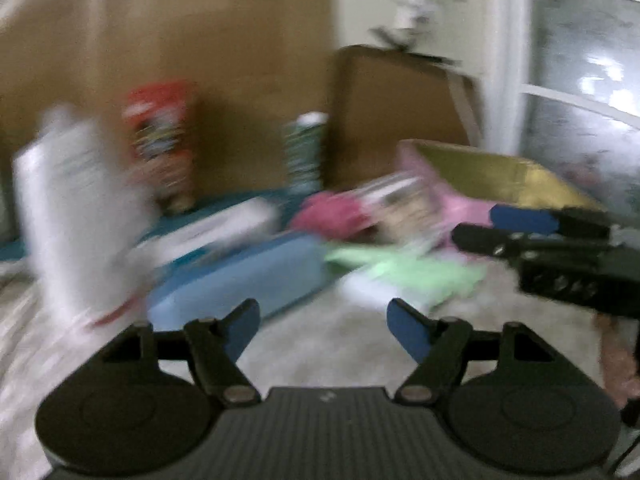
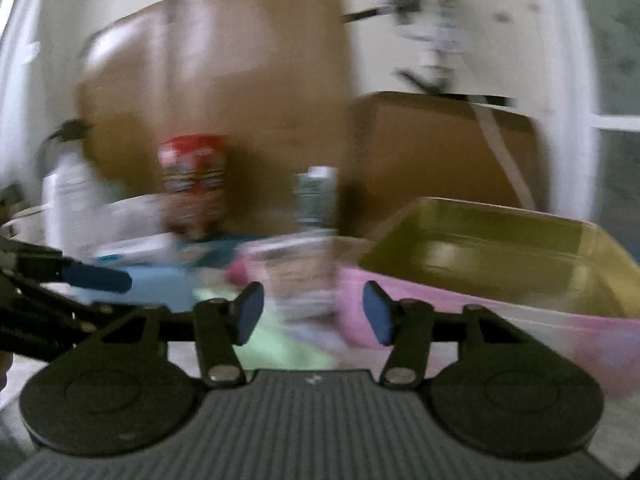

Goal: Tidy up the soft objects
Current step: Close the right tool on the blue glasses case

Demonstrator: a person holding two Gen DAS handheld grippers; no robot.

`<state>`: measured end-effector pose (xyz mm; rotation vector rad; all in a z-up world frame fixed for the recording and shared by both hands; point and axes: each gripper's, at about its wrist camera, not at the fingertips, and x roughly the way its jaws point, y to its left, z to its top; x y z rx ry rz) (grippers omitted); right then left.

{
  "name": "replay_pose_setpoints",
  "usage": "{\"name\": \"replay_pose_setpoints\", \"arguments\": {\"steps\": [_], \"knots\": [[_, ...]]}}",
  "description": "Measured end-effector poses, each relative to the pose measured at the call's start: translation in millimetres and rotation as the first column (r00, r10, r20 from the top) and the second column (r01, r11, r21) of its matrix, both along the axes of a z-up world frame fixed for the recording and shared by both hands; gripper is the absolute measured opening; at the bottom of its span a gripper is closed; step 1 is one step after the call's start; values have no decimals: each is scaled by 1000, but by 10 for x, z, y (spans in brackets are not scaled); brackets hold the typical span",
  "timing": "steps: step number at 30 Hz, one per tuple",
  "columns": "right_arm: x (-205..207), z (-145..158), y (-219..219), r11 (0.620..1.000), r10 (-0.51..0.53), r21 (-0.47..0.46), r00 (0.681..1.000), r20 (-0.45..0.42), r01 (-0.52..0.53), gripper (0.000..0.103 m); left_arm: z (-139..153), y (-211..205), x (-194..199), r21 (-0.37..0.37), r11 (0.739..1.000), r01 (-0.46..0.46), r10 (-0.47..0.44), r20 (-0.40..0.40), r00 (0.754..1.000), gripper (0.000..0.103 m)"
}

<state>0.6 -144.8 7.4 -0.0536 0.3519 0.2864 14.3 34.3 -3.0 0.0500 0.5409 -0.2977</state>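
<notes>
Both tongs, left (image 1: 323,330) and right (image 2: 312,312), apart and empty. Green cloth (image 1: 404,270) lies just ahead of my left tongs, flat and limp. Looks light, floppy; I'd pinch a bunched edge. Pink bin (image 2: 500,312) ahead-right.

glossy plastic bin (image 2: 500,248), matt cardboard box (image 2: 432,148)

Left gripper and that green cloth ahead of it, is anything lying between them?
No. In the left wrist view only bare pale floor lies between the open, empty left gripper and the green cloth.
</notes>
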Motion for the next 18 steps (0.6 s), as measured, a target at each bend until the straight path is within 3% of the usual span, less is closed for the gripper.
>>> {"name": "replay_pose_setpoints", "arguments": {"steps": [3, 7, 13, 18], "knots": [[64, -17, 314, 996, 87, -6, 996, -26, -88, 54, -114, 328, -11, 39, 993, -110, 109, 6, 994, 73], [264, 0, 577, 988, 151, 16, 987, -57, -151, 54, -153, 560, 49, 15, 986, -163, 163, 2, 987, 74], [689, -8, 629, 982, 146, 143, 978, -148, -125, 55, -126, 645, 182, -10, 989, -147, 147, 45, 988, 77], [1125, -143, 565, 956, 149, 284, 952, -269, -70, 56, -202, 577, 416, -20, 992, -122, 121, -16, 992, 80]]}}
